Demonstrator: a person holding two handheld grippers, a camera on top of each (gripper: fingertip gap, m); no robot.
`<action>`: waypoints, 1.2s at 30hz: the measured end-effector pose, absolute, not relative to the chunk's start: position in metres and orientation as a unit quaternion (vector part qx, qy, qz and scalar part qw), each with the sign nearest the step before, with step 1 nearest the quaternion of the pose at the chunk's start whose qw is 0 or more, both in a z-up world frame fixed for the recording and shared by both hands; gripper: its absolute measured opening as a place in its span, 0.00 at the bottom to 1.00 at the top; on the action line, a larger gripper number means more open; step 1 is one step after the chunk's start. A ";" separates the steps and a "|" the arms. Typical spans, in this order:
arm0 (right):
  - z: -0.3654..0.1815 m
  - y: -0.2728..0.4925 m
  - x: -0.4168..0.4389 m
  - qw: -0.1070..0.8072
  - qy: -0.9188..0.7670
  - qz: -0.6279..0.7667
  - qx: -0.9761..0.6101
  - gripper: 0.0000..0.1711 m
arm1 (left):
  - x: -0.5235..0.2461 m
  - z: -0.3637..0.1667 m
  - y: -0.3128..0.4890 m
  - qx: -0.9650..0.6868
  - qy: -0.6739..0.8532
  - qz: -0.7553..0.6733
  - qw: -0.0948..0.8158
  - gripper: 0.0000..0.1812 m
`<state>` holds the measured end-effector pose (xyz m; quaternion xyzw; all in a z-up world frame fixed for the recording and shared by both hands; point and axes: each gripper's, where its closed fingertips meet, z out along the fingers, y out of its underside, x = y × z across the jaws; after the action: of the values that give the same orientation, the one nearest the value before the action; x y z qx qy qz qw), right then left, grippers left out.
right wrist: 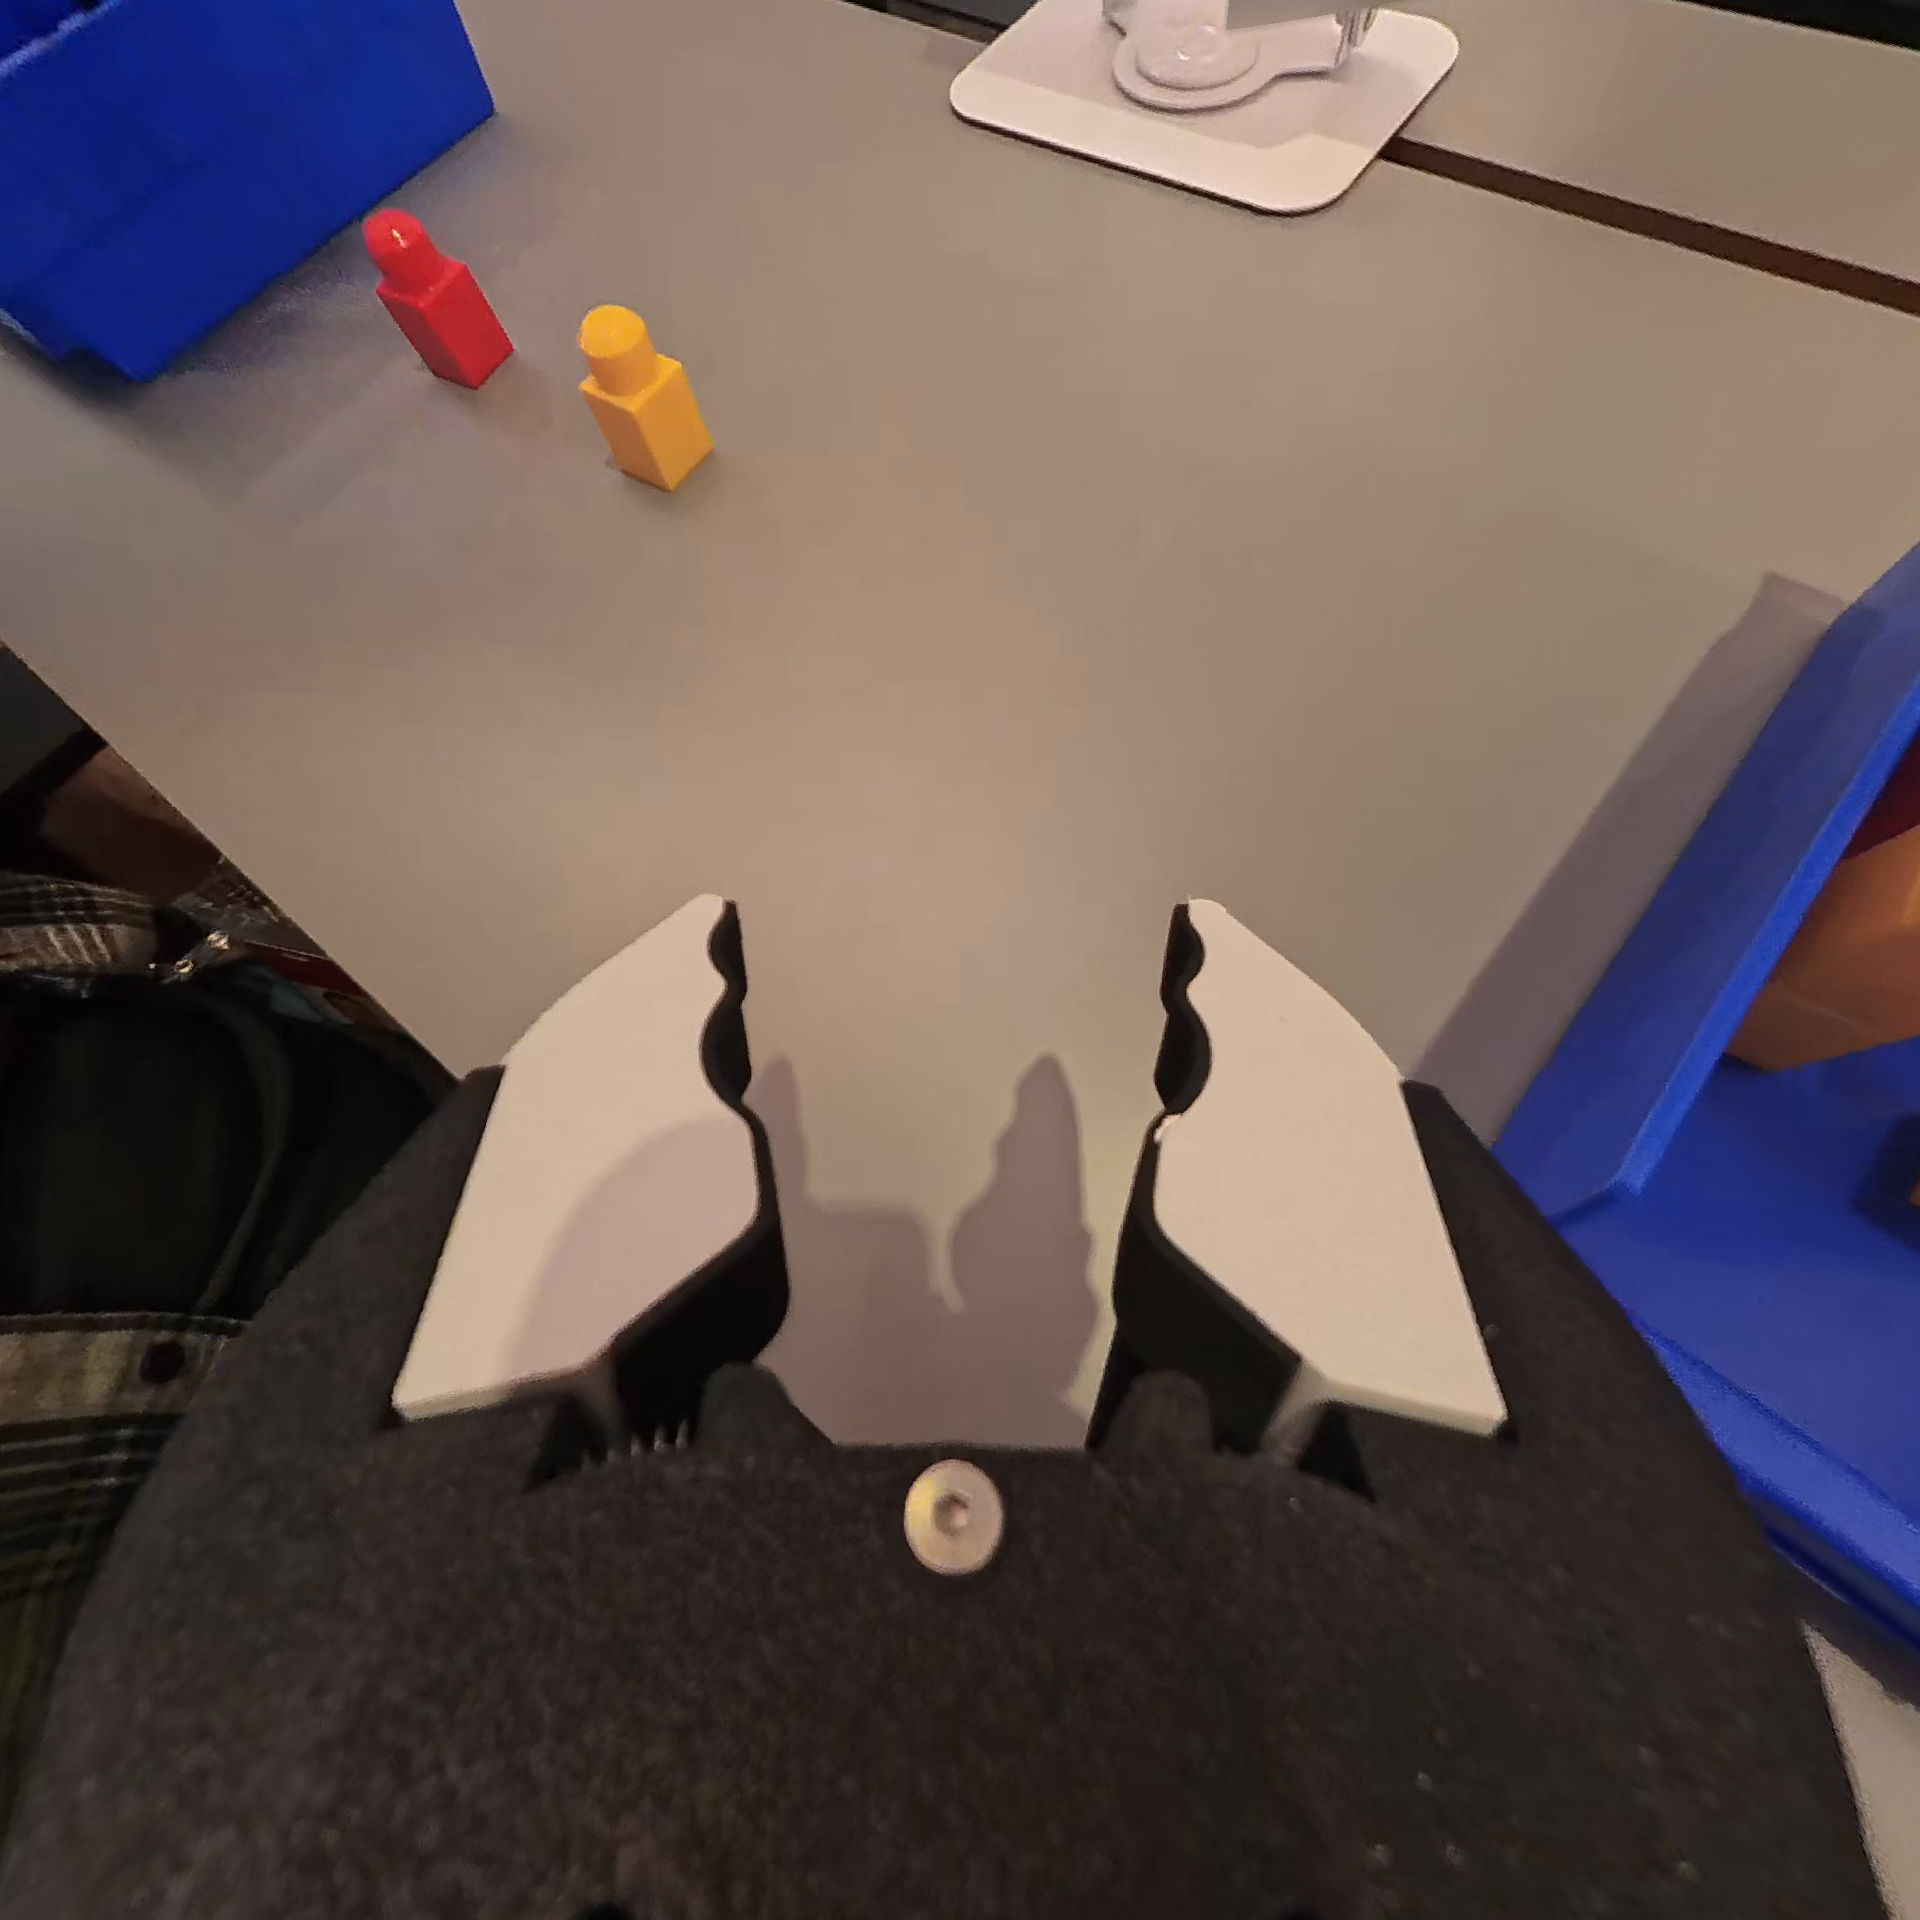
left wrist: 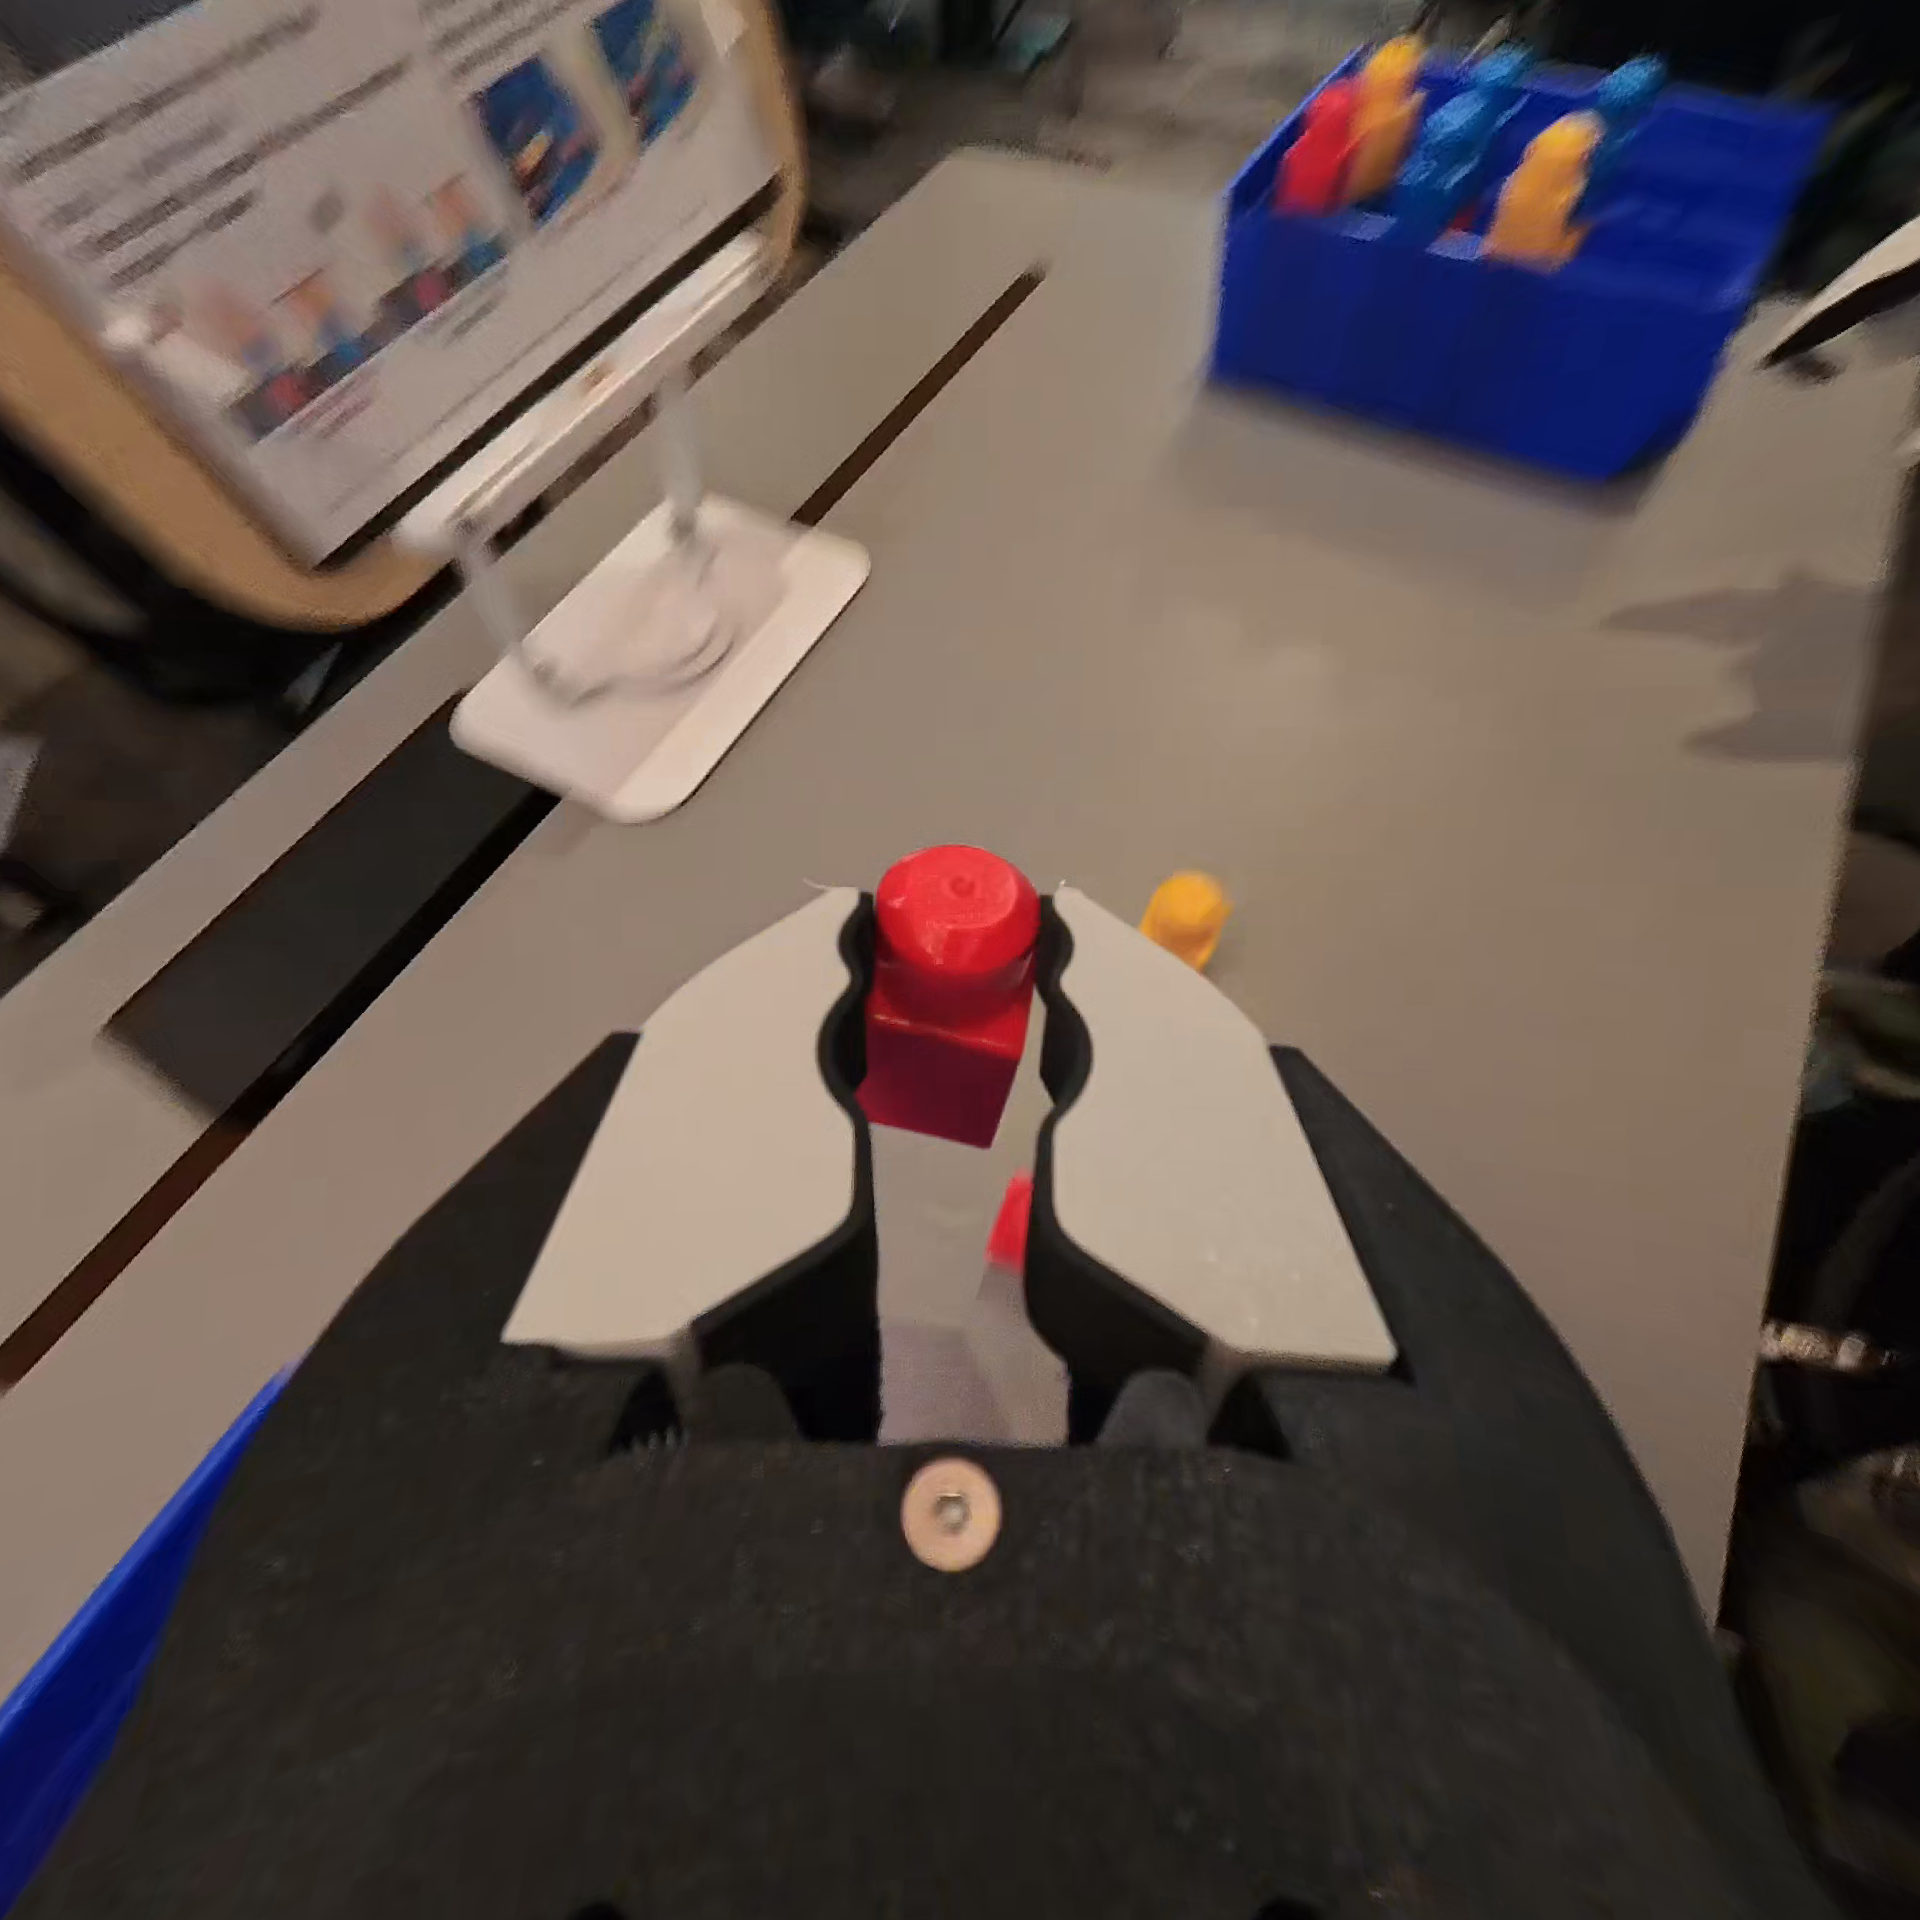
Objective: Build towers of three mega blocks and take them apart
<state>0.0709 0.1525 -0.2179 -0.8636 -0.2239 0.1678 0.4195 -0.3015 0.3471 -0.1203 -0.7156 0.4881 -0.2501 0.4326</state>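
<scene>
My left gripper (left wrist: pixel 956 906) is shut on a red block (left wrist: pixel 951 1029) and holds it above the grey table (left wrist: pixel 1351 727), stud pointing forward. A yellow block (left wrist: pixel 1187 920) stands on the table just beyond its right finger. Part of another red block (left wrist: pixel 1010 1231) shows below, between the fingers. In the right wrist view, my right gripper (right wrist: pixel 954 914) is open and empty over the table. A red block (right wrist: pixel 442 301) and a yellow block (right wrist: pixel 644 400) stand upright side by side, apart, at the far left.
A blue bin (left wrist: pixel 1475 343) with several red, yellow and blue blocks stands at the far right. A white sign stand (left wrist: pixel 665 665) is at the left. Other blue bins (right wrist: pixel 208 156) (right wrist: pixel 1766 1039) flank the right gripper. A plaid sleeve (right wrist: pixel 94 1299) is at the table's edge. About 45 cm separates my left fingertips from my right.
</scene>
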 end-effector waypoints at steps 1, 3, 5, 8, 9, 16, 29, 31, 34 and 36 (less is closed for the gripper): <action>-0.217 0.151 0.070 0.422 -0.223 0.169 -0.862 0.45 | -0.279 -0.126 0.339 -0.701 0.495 -0.271 0.436 0.16; -0.217 0.148 0.069 0.423 -0.222 0.173 -0.861 0.45 | -0.239 -0.149 0.324 -0.677 0.514 -0.306 0.428 0.16; -0.217 0.144 0.068 0.421 -0.224 0.172 -0.862 0.45 | -0.208 -0.174 0.311 -0.661 0.529 -0.343 0.407 0.16; -0.215 0.140 0.071 0.422 -0.222 0.168 -0.862 0.45 | -0.184 -0.199 0.309 -0.657 0.523 -0.372 0.395 0.16; -0.214 0.139 0.073 0.424 -0.221 0.167 -0.862 0.45 | -0.179 -0.204 0.310 -0.656 0.520 -0.381 0.394 0.16; -0.214 0.139 0.076 0.422 -0.218 0.164 -0.865 0.45 | -0.176 -0.225 0.316 -0.664 0.510 -0.389 0.384 0.16; -0.214 0.143 0.072 0.419 -0.224 0.164 -0.865 0.45 | -0.180 -0.251 0.315 -0.675 0.492 -0.400 0.377 0.16; -0.214 0.142 0.072 0.418 -0.224 0.163 -0.865 0.45 | -0.180 -0.251 0.314 -0.670 0.486 -0.409 0.383 0.16; -0.214 0.142 0.071 0.416 -0.227 0.161 -0.866 0.45 | -0.180 -0.251 0.314 -0.663 0.488 -0.408 0.395 0.16; -0.213 0.142 0.071 0.416 -0.228 0.159 -0.866 0.45 | -0.180 -0.252 0.314 -0.655 0.496 -0.401 0.406 0.16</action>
<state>0.0713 0.1423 -0.2134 -0.8661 -0.2276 0.1590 0.4156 -0.1802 0.3139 -0.2521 -0.6547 0.4960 -0.4007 0.4059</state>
